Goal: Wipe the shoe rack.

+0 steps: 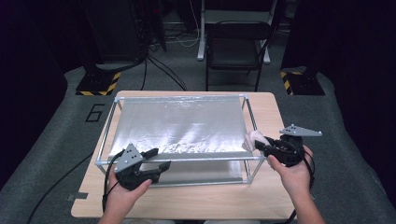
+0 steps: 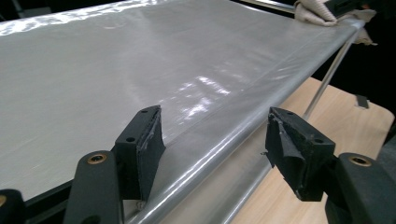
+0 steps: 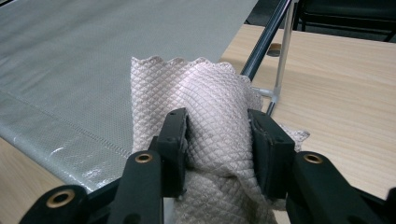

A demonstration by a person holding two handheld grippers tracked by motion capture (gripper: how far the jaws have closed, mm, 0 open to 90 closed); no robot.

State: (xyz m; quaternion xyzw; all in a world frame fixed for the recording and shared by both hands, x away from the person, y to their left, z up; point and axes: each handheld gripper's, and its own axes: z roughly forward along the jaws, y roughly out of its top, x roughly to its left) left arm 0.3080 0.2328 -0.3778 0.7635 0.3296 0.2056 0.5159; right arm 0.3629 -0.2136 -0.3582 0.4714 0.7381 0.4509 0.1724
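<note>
Right tongs pinch the bunched cloth, corner pointing away.

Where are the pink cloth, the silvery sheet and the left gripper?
pink cloth (image 3: 205,93), right gripper view, quilted fold above the jaws
silvery sheet (image 1: 180,123), high view, middle of its shiny surface
left gripper (image 2: 215,140), left gripper view, gap between its open jaws

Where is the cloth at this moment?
The pale quilted cloth is pinched in the right hand-held gripper, resting on the near right corner of the silver sheet stretched over the metal frame, at the high view's right.
</note>
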